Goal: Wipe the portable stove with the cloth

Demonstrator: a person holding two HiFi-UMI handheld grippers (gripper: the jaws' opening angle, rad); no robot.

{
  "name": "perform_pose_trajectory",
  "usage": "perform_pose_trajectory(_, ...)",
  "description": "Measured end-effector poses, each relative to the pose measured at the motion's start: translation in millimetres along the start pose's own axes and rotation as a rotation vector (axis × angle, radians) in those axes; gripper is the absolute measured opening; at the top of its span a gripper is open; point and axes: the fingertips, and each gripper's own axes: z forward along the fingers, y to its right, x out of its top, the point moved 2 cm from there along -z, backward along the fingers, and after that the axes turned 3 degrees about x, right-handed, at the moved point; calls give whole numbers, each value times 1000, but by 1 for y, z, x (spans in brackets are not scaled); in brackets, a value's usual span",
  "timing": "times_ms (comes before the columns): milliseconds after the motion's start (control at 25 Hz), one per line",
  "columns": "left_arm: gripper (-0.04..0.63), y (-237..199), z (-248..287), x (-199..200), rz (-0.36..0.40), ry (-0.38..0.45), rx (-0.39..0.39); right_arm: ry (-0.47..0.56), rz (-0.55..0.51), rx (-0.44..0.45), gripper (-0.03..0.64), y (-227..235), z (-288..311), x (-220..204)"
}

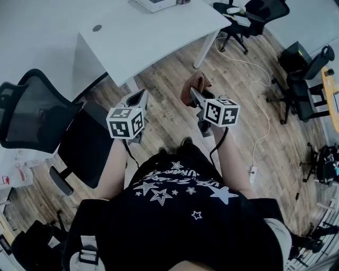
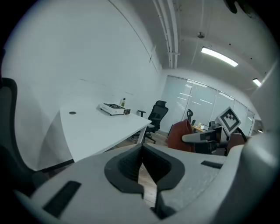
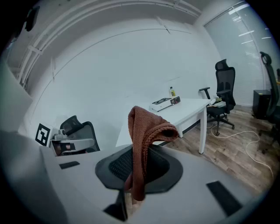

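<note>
Pinched between the jaws of the right gripper (image 3: 133, 175): a rust-brown knitted cloth (image 3: 144, 131), folded over, one loop standing above the dark pads, a short tail hanging below. Jaws closed down on the fabric. In the head view, same cloth bunched at the tip of the right gripper (image 1: 195, 95), up in the air over the floor, short of the table edge.

Left gripper (image 2: 142, 148): jaws drawn together, tips touching, nothing between them, only a sliver of floor through the gap behind the tips. In the head view, level with the right one, side by side but apart, both out in front of a person's black star-printed shirt (image 1: 180, 211).

Flat white portable stove with a dark top (image 3: 165, 103): well apart from both grippers, toward the far end of the white rectangular table (image 3: 192, 109). Small yellowish bottle (image 3: 173, 91) just beside the stove. Round dark cable hole (image 1: 97, 28) in the table top, nearer end.

Room: pale wood-plank floor (image 1: 175, 122), plain white wall behind the table. Black mesh office chair (image 1: 32, 114) at the left, near the table corner. Second black office chair (image 1: 249, 13) past the table's right side. White cable (image 1: 263, 100) trailing across the floor. Long ceiling light (image 2: 218, 57) and a glass partition (image 2: 197, 100) in the left gripper view.
</note>
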Motion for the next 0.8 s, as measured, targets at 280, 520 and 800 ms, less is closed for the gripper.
perform_pose_trajectory(280, 8, 3, 0, 0, 28, -14, -9, -9, -8, 8, 57, -4, 3, 2)
perform_pose_trajectory(520, 8, -7, -3, -1, 4, -9, 5, -28, -15, 9, 57, -7, 7, -2)
perform_pose_trajectory(800, 8, -13, -11, -18, -15, -33, 3, -60, -43, -4, 57, -10, 11, -10)
